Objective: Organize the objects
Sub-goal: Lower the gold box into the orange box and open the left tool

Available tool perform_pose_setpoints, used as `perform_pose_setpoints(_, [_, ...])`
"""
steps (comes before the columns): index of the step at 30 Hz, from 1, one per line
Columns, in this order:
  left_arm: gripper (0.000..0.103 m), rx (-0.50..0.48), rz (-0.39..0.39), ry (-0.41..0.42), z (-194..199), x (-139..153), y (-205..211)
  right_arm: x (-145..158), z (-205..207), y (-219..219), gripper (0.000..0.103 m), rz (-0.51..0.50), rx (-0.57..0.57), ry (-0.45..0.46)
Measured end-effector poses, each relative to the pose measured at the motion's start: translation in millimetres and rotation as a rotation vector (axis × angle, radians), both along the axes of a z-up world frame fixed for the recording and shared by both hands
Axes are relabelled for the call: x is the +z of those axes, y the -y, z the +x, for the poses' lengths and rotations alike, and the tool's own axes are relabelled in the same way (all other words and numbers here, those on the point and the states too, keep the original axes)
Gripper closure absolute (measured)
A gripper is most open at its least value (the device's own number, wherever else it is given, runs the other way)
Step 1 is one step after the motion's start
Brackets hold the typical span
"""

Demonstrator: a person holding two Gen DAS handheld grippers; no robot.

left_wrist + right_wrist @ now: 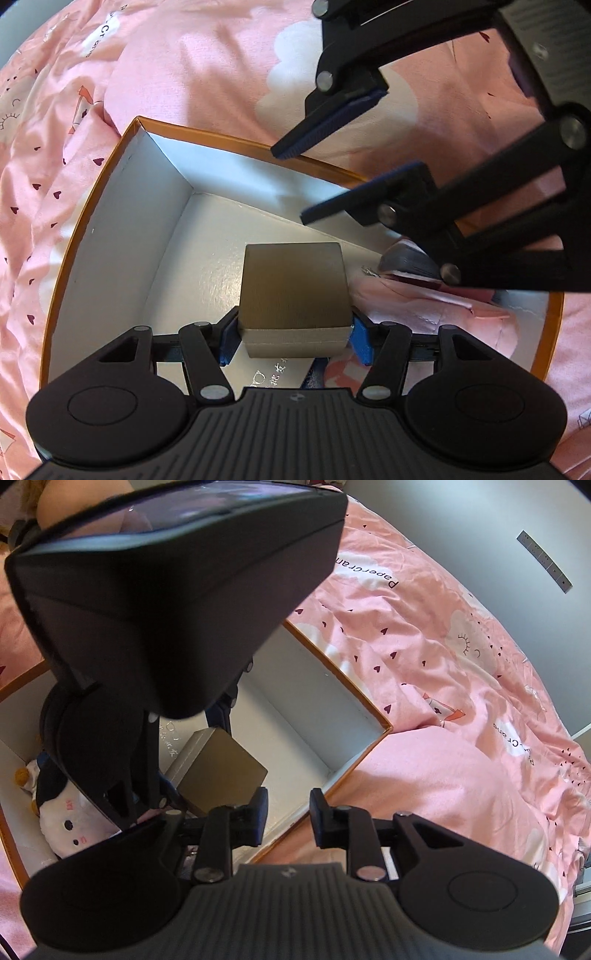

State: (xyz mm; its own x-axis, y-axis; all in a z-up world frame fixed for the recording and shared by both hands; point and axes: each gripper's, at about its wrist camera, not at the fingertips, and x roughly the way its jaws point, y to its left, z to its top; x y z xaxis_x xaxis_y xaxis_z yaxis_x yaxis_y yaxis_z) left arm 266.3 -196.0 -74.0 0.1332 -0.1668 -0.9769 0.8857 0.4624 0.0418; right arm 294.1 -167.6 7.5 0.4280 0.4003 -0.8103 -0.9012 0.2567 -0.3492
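While the left claw [293, 341] points steeply down into an open orange-rimmed box [92, 221], its blue pads press on both sides of a bronze-coloured cube box [293, 288], which hangs above the white floor of the bigger box; whether the cube touches that floor cannot be told. The right claw [288, 821] reaches over the far rim of the orange-rimmed box, its jaws parted by a modest gap with nothing between them. A white and pink plush toy [70, 821] lies inside the box, near the cube. Under it all is a bed with a pink quilt [443, 701] printed with small hearts.
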Motion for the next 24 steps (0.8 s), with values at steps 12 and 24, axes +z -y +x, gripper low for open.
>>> perform_pose_setpoints(12, [0.036, 0.0, -0.087, 0.031, 5, 9, 1, -3, -2, 5, 0.077, 0.005, -0.013, 0.004])
perform_pose_setpoints(24, [0.028, -0.011, -0.153, 0.006, 16, 5, -1, -1, 1, 9, 0.077, 0.02, -0.039, 0.005])
